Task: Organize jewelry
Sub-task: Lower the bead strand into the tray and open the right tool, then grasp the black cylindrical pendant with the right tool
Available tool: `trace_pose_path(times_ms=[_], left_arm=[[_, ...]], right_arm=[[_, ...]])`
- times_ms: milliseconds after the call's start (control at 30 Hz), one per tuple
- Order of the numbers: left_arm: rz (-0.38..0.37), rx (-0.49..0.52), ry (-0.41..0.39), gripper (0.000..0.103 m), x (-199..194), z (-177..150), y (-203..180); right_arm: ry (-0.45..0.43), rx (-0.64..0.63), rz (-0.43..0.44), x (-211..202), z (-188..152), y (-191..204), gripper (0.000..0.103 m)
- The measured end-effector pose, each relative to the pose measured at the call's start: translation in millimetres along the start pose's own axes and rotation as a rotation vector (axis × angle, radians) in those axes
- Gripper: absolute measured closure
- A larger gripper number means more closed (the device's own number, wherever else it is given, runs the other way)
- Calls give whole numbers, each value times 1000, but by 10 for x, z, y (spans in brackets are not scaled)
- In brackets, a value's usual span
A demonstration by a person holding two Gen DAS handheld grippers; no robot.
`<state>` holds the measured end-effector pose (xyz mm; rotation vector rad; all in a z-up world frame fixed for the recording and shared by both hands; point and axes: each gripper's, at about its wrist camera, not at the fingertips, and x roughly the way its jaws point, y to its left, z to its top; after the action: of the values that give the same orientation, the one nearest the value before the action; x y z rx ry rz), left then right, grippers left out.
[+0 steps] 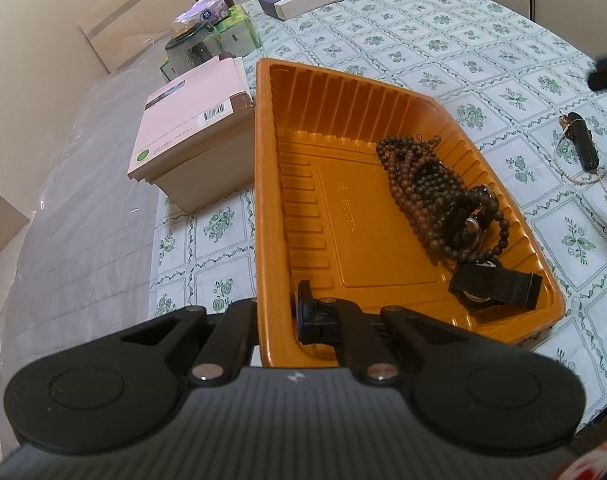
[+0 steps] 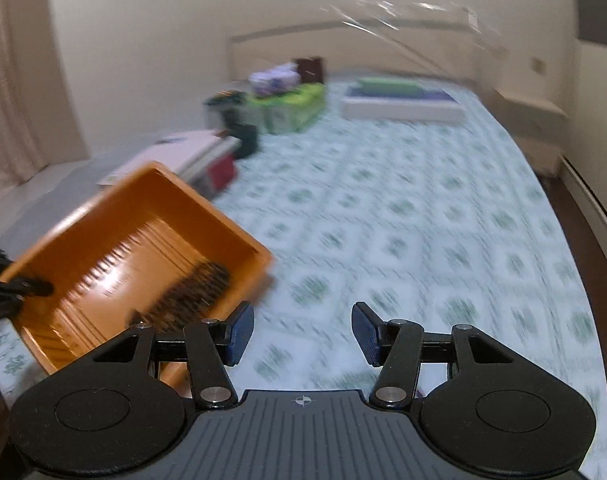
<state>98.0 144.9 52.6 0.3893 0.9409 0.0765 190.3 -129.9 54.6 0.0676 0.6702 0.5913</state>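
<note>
**Beads and watches gathered in the orange tray**

At the centre of the left wrist view, the orange tray (image 1: 367, 216) is seen on the floral-clothed table (image 1: 423, 52). Brown bead strands (image 1: 419, 184) and two watches (image 1: 491, 284) are piled along its right side. Its near left wall is pinched by the jaws of the left gripper (image 1: 279, 320). A pearl necklace (image 1: 591, 172) and a dark tube (image 1: 583, 140) are left on the cloth at right. A book stack (image 1: 191, 136) is seen touching the tray's left. The right gripper (image 2: 301, 338) is held with jaws spread, empty.

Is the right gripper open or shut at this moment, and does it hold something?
Open and empty. The right gripper has its two blue pads set wide apart, and only the blurred tablecloth shows between them.
</note>
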Motion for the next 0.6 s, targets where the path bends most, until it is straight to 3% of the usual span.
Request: trace_pose_path(times_ms=[133, 400, 600], left_arm=[[-1, 0, 2, 100, -6, -3, 3], [1, 1, 5, 100, -7, 5, -6], [3, 2, 7, 100, -5, 8, -1]], right_arm=[[31, 47, -49, -94, -261, -209, 49], [66, 9, -152, -153, -619, -365, 49], [95, 20, -150, -72, -787, -447, 49]])
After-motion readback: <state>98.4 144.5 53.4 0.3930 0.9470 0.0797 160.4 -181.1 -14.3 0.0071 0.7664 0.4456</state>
